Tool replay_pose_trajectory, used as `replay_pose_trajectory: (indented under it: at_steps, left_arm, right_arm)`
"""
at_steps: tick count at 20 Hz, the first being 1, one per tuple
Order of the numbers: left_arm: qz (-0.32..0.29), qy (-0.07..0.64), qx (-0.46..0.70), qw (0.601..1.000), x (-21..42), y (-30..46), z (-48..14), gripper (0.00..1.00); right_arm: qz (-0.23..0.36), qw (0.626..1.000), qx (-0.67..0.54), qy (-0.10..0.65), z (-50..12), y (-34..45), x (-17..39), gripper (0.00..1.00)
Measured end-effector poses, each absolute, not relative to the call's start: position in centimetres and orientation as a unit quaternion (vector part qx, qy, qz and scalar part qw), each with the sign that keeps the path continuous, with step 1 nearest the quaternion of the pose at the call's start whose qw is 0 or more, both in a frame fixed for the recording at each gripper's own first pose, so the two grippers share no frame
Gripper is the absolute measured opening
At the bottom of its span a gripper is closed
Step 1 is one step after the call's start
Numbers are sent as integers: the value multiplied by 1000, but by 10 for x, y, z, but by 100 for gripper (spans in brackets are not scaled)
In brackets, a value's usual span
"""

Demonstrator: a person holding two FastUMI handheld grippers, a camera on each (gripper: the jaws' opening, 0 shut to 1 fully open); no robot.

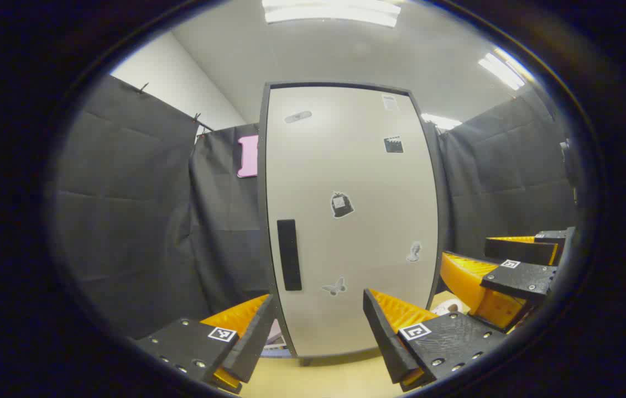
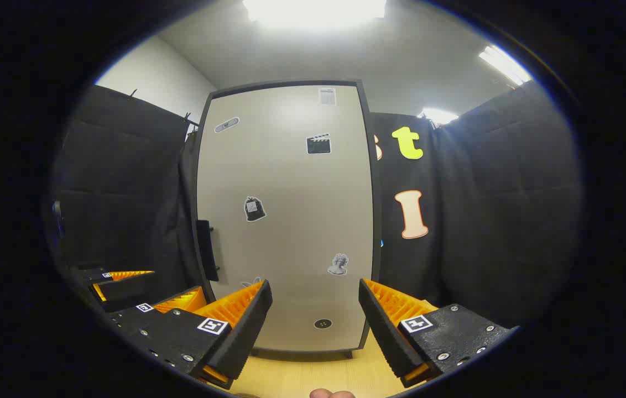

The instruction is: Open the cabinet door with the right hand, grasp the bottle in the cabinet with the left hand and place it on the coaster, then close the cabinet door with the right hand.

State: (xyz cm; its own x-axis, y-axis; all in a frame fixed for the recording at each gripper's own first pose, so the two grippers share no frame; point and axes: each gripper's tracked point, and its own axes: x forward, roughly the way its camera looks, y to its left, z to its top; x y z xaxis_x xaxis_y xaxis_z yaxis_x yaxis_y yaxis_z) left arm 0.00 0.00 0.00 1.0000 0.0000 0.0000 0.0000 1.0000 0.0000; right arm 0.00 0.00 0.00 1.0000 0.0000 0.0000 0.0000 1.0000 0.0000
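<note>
Right gripper view: closed beige cabinet door [image 2: 285, 221] w/ stickers, black handle [image 2: 207, 250] prob. left edge; both grippers' jaws wide, empty

Pale cabinet door, black trim, orange-and-black grippers

The cabinet door [image 1: 346, 221] is a flat off-white with a thin black edge, a black bar handle [image 1: 289, 254] near its left side, and small black, grey and white stickers [image 1: 341, 204] scattered over it. The left gripper [image 1: 318, 331] has ribbed orange fingers faced with black pads, each black mount carrying a black-and-white square marker; the right gripper [image 2: 313, 326] is coloured the same. The table [image 1: 318, 378] is light yellowish wood. The booth's cloth [image 1: 125, 221] is plain black, the ceiling [image 1: 346, 50] grey-white with bright white lights, and the far left wall [image 1: 169, 77] white.
</note>
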Motion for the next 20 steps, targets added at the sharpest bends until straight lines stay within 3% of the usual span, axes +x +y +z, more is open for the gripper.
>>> replay_pose_trajectory:
  at_steps: [20]
  left_arm:
    - [13, -12, -10, 1000, -10, 7, 14, 90]
  right_arm:
    - [11, 1000, -22, 2, -5, 10, -3, 98]
